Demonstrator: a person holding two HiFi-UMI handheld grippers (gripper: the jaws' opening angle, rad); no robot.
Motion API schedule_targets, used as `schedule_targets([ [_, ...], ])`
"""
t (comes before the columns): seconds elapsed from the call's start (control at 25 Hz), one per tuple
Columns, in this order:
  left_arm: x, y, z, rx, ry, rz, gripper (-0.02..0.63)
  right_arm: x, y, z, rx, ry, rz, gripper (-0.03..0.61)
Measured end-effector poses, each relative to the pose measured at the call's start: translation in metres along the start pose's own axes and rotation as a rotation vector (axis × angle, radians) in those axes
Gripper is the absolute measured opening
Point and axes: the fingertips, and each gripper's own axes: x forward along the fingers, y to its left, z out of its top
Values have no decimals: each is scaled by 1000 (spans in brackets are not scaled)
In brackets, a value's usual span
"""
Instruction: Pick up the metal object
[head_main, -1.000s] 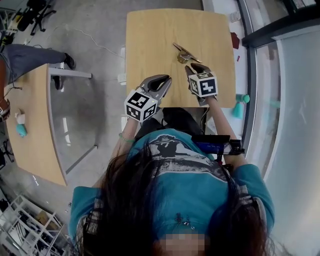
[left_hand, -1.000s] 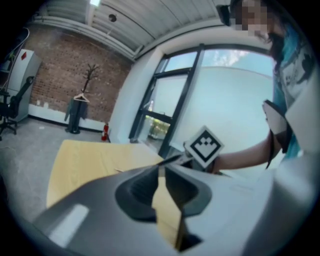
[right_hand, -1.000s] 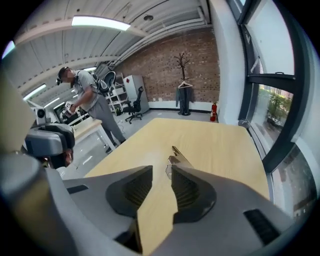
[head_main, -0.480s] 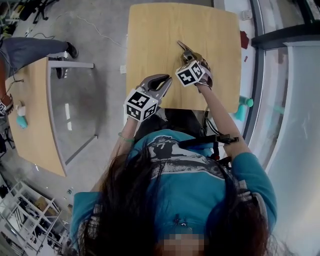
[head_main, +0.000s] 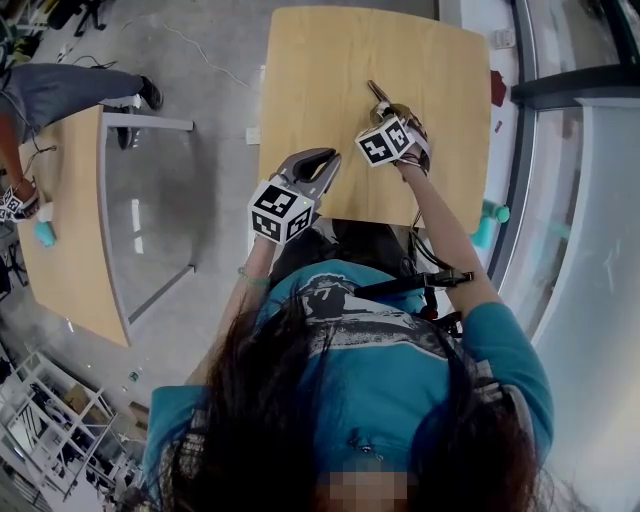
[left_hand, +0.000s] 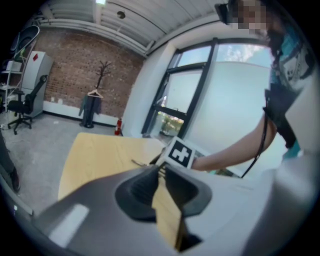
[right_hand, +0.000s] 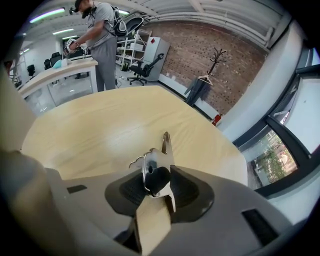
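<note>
Right gripper (right_hand: 156, 182), tipped down at the right side of the table (right_hand: 90, 125), has just been closing and now pinches the metal object (right_hand: 150, 167), which lies there with its long axis pointing to the far side, past the jaws.

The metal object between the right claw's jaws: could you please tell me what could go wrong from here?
The right claw has just been closing, with the metal object between its jaws. First, the pads grip it at one end around a rounded black part, so it may twist or slip out. Second, its long tip juts forward low over the table and could catch there on lifting.
</note>
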Motion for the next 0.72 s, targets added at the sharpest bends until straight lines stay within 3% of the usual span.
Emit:
schedule_targets([
  [0.12, -6, -1, -1, 5, 2, -3, 41, -8, 3, 2, 58, 11, 53, 120],
  [0.52, -32, 1, -5, 14, -22, -4, 41, -73, 28, 7, 576, -104, 290, 107],
  [0.72, -65, -9, -17, 28, -36, -5, 41, -125, 53, 9, 644, -190, 321, 106],
])
